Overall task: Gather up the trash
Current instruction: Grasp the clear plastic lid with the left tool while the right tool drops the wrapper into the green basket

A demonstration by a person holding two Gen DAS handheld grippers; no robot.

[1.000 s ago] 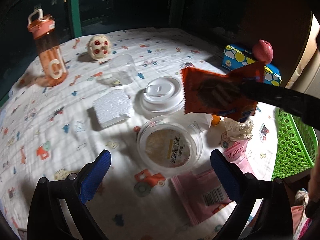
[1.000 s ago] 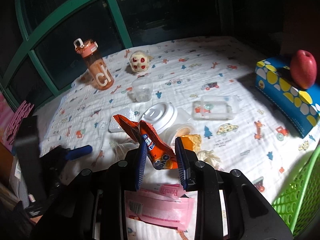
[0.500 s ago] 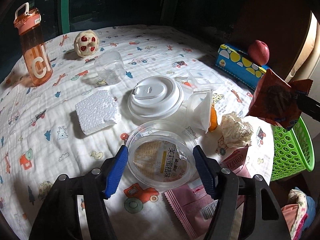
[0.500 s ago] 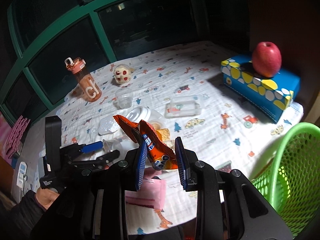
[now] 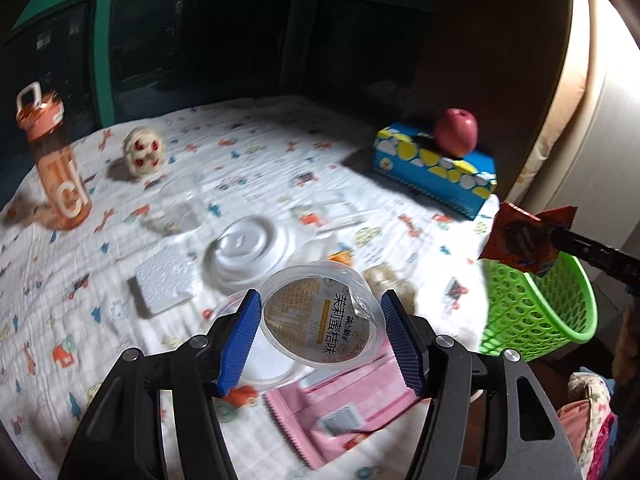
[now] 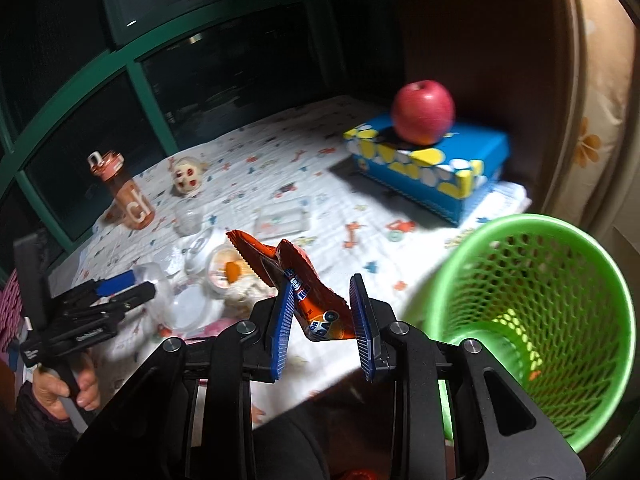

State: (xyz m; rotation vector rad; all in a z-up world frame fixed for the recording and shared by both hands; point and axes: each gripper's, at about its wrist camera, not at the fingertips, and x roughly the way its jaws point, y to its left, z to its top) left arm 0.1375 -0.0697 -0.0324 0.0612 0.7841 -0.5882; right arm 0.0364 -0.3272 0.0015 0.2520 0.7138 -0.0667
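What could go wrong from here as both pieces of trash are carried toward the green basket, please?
1. The left tool grips the tilted clear plastic cup only by its rim; it may slip out.
2. The orange wrapper in the right tool is short of the green basket; an early release lands it outside.

Dim room light is falling on the patterned cloth (image 5: pixel 256 152) while the windows (image 6: pixel 80 128) are staying black. Motion blur is smearing both views. Fisheye distortion is bending the edges, and the blue box (image 6: pixel 432 168) is casting a hard shadow.

Green mesh basket (image 6: pixel 532 300) — orange wrapper (image 6: pixel 296 280) — red apple (image 6: pixel 423 112).
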